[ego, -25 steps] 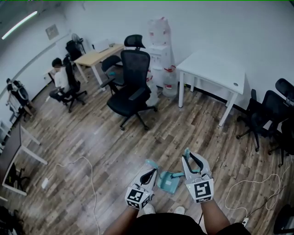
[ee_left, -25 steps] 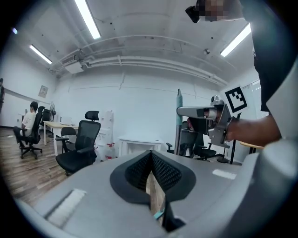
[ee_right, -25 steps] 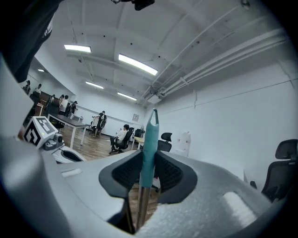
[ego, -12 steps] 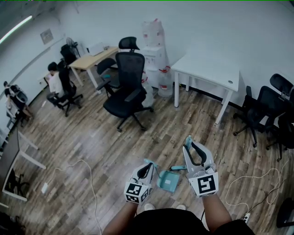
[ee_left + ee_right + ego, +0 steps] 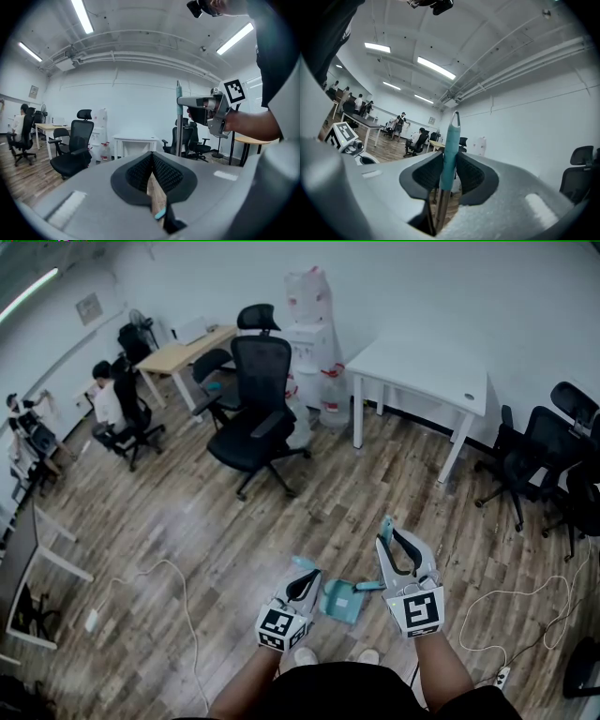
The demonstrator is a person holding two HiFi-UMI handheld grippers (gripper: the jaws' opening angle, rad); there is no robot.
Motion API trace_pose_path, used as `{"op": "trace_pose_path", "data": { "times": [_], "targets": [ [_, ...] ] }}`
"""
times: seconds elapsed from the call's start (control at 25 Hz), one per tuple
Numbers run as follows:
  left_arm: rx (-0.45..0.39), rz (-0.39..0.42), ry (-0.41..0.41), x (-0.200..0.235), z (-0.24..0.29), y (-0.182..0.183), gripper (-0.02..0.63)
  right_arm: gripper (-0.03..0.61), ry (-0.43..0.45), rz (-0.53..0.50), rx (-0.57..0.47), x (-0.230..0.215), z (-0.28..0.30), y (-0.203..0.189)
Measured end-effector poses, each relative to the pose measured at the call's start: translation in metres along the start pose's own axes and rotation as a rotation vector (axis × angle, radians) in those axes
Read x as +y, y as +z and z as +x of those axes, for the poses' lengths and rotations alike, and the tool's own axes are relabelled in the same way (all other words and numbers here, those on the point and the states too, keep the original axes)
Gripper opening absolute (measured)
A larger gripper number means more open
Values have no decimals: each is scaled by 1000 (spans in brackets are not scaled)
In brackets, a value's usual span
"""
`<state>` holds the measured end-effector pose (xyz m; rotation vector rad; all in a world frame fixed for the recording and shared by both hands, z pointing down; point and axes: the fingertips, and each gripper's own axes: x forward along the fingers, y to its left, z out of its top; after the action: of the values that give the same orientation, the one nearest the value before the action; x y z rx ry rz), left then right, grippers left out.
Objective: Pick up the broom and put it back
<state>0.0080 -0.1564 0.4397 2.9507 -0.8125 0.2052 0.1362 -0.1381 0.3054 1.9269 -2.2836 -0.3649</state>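
The left tool (image 5: pixel 152 158) filled the lower part of the view, its dark ribbed pads (image 5: pixel 168 176) meeting at the tips with nothing between them. Through the slit below them showed wood floor and a small teal speck. Up on the right, the right tool (image 5: pixel 182 101), marker cube on top, gripped the broom (image 5: pixel 178 126), whose thin pole stood upright. A hand (image 5: pixel 243 124) held that tool. Beyond stood a black chair (image 5: pixel 75 147), a white table (image 5: pixel 136 139) against the wall, a water dispenser (image 5: pixel 101 126) and more chairs (image 5: pixel 193 140). At far left a person (image 5: pixel 21 124) sat near a wooden table (image 5: pixel 47 126).
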Motion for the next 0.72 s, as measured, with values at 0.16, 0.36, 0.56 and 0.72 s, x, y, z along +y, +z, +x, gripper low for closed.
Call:
{"op": "trace_pose_path", "data": {
  "times": [0.16,0.36,0.56,0.72],
  "targets": [
    [5,8,-7,0,0,0,15,98,0,24,35,-2,-3,-14],
    [14,9,0,1,-1,-6,15,98,4,49,78,1,-6,-36],
    [-22,-5,18,2,-7,2,15,100,25,41,120,9,-9,-57],
    [-16,-14,32,4,-9,2,15,100,53,33,161,18,-10,-76]
  ]
}}
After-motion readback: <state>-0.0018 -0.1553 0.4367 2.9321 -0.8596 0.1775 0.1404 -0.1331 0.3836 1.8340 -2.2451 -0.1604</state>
